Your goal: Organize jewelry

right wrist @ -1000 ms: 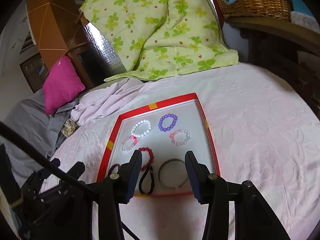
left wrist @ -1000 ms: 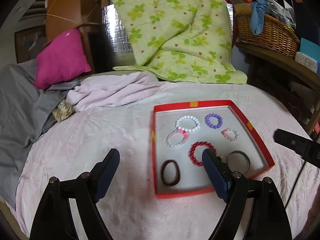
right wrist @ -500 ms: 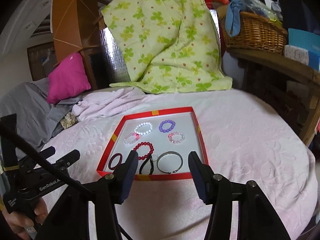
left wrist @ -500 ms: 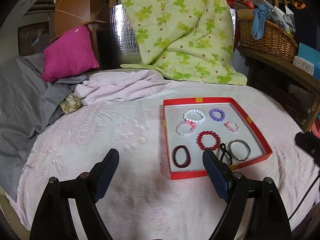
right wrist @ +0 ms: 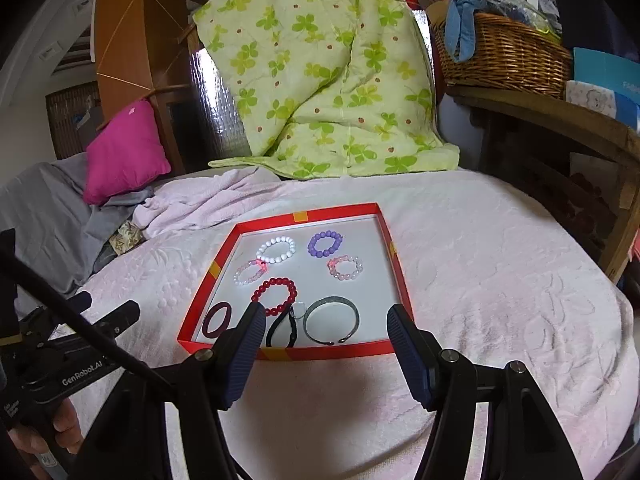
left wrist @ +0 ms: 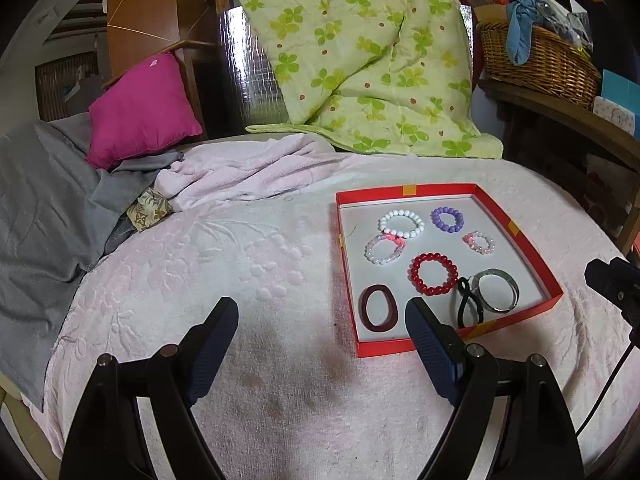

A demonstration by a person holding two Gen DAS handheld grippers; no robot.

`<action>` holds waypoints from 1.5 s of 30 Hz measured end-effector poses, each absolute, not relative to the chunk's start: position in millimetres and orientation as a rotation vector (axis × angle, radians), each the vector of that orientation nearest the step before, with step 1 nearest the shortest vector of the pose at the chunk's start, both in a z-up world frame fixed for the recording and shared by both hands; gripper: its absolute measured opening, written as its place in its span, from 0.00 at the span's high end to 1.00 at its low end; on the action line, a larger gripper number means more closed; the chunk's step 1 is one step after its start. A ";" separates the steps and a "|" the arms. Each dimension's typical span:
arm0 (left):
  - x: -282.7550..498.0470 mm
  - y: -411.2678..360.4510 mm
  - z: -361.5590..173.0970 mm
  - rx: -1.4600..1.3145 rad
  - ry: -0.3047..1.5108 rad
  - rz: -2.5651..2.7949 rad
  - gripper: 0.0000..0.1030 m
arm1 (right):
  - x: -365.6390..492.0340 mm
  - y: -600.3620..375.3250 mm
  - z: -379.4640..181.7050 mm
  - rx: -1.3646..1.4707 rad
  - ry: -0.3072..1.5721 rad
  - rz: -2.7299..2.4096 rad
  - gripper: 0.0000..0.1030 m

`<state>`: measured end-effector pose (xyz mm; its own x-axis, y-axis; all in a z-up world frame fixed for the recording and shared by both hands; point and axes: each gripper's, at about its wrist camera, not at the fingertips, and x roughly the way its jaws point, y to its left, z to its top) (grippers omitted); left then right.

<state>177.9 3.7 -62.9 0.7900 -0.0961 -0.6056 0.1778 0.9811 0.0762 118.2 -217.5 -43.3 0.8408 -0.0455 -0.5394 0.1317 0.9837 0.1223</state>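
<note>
A red shallow tray (left wrist: 518, 236) (right wrist: 396, 268) lies on the pink bedspread and holds several bracelets: white beads (left wrist: 401, 223) (right wrist: 276, 249), purple beads (left wrist: 448, 219) (right wrist: 326, 243), red beads (left wrist: 434, 273) (right wrist: 276, 294), a silver bangle (left wrist: 496, 290) (right wrist: 330, 320), a black hair tie (left wrist: 468, 306) (right wrist: 284, 330) and a maroon band (left wrist: 379, 307) (right wrist: 216, 321). My left gripper (left wrist: 322, 312) hovers open over the bedspread, left of the tray's near corner. My right gripper (right wrist: 326, 318) hangs just before the tray's near edge, jaws opening, nothing between them.
A green clover quilt (left wrist: 360, 56) leans at the back, with a magenta pillow (left wrist: 140, 110) and grey cloth (left wrist: 44, 200) at the left. A wicker basket (right wrist: 504, 56) sits on a wooden shelf at the right. A hand (right wrist: 48, 436) holds the left gripper.
Both grippers have drawn back from the tray, which now sits farther away and smaller. The right gripper's jaws have spread wider. The jewelry has not moved.
</note>
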 end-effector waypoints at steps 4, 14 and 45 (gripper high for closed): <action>180.0 5.0 -64.1 0.124 0.653 -0.144 0.17 | 122.0 -216.4 -46.2 0.159 0.572 -0.092 0.35; 180.0 4.8 -65.4 0.126 0.657 -0.131 0.17 | 121.3 -215.2 -49.7 0.147 0.576 -0.084 0.35; 179.3 5.2 -68.9 0.138 0.664 -0.131 0.17 | 119.4 -219.0 -51.2 0.148 0.577 -0.086 0.35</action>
<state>179.3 5.2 -68.9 0.7798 -0.0774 -0.6212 0.1651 0.9826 0.0849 119.4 -219.0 -51.2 0.8350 -0.0391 -0.5488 0.1219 0.9858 0.1153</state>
